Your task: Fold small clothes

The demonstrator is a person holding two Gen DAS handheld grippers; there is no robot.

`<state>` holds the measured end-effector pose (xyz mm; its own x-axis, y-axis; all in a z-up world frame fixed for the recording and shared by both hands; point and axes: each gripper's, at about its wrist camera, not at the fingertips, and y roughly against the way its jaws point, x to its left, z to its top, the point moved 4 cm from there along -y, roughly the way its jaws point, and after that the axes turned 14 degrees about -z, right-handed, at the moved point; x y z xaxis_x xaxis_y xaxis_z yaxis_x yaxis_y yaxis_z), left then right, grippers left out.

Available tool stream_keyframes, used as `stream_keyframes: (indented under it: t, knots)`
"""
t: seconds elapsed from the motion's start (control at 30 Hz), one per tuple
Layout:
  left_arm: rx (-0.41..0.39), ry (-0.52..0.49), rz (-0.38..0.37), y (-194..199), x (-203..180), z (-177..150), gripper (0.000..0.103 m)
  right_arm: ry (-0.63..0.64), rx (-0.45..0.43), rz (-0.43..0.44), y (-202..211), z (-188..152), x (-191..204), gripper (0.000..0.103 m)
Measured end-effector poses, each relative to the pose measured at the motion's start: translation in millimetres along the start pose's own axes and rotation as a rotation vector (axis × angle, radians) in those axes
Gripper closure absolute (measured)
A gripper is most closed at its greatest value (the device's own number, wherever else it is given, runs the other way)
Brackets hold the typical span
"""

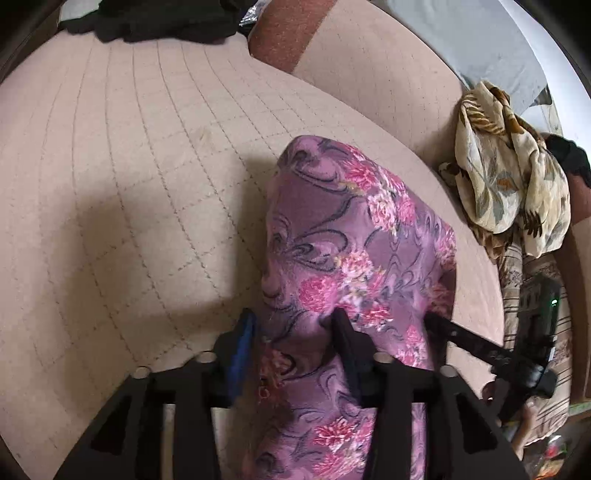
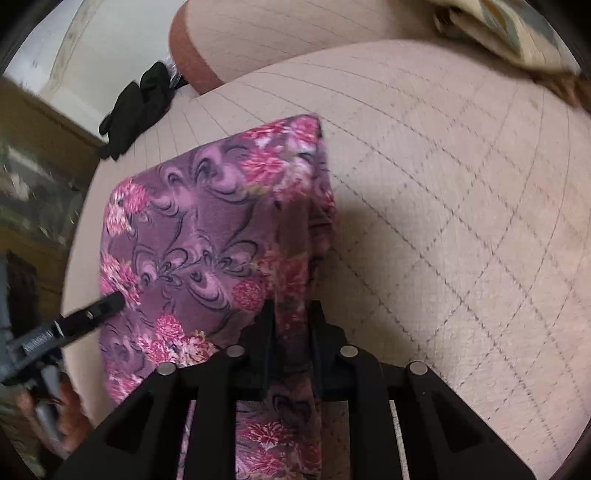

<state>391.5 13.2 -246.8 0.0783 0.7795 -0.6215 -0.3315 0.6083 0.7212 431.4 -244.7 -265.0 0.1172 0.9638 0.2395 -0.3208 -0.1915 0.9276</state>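
A purple cloth with pink flowers (image 1: 354, 236) hangs stretched between both grippers above a beige quilted cushion (image 1: 129, 166). My left gripper (image 1: 291, 325) is shut on the cloth's near edge, with the cloth bunched between its fingers. My right gripper shows at the right of the left wrist view (image 1: 443, 328), gripping the cloth's other corner. In the right wrist view, my right gripper (image 2: 293, 314) is shut on a folded edge of the cloth (image 2: 207, 229). The left gripper's finger (image 2: 107, 306) shows at the cloth's left edge.
A cream leaf-print cloth (image 1: 509, 177) lies crumpled at the cushion's right edge. A black garment (image 1: 147, 18) lies at the far end, also in the right wrist view (image 2: 140, 107). A reddish-brown sofa back (image 1: 284, 29) rises behind the cushion.
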Motion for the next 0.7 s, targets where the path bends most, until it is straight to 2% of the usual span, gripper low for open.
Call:
stream_keyframes:
  t: [0.03, 0.07, 0.1, 0.13, 0.17, 0.2, 0.27, 0.33, 0.4, 0.5, 0.57, 0.67, 0.7]
  knots:
    - [-0.008, 0.028, 0.002, 4.2, 1.6, -0.4, 0.035, -0.01, 0.006, 0.016, 3.7, -0.3, 0.2, 0.076]
    - [-0.013, 0.041, 0.004, 7.3, 1.9, -0.7, 0.033, -0.031, 0.01, 0.049, 8.5, 0.9, 1.2, 0.071]
    - [-0.019, 0.046, -0.001, 11.0, 0.3, -0.8, 0.032, -0.055, 0.007, 0.096, 14.7, 1.1, -0.7, 0.053]
    - [-0.027, 0.042, -0.006, 15.0, -2.8, -0.4, 0.027, -0.093, -0.017, 0.159, 27.0, 3.3, -2.7, 0.03]
    - [-0.036, 0.034, -0.008, 17.9, -5.4, -0.3, 0.024, -0.125, -0.046, 0.173, 37.4, 5.3, -5.0, 0.023]
    - [-0.055, 0.009, 0.004, 21.6, -10.3, 0.4, 0.017, -0.143, -0.083, 0.176, 47.9, 7.7, -5.2, 0.021]
    - [-0.081, -0.054, 0.061, 24.8, -19.3, 0.8, 0.014, -0.115, -0.124, 0.163, 60.9, 10.0, 0.1, 0.019]
    - [-0.068, -0.102, 0.116, 22.6, -25.5, -2.9, 0.014, -0.061, -0.12, 0.115, 65.7, 8.5, 6.1, 0.018]
    - [-0.037, -0.098, 0.139, 17.6, -23.6, -8.6, 0.014, -0.07, -0.089, 0.103, 60.8, 2.1, 6.2, 0.018]
    - [0.058, -0.093, 0.215, 1.4, -12.1, -20.8, 0.014, -0.079, -0.032, 0.053, 48.4, -16.6, -3.0, 0.018]
    - [0.041, -0.08, 0.199, 0.8, -8.7, -22.5, 0.014, -0.075, -0.011, 0.025, 39.5, -22.7, -10.9, 0.02]
    - [0.03, -0.084, 0.208, 1.6, -9.0, -22.2, 0.013, -0.036, 0.004, -0.014, 27.2, -24.0, -7.7, 0.039]
    - [0.023, -0.098, 0.22, 1.6, -10.5, -22.1, 0.013, -0.018, 0.01, -0.033, 23.1, -24.8, -4.4, 0.05]
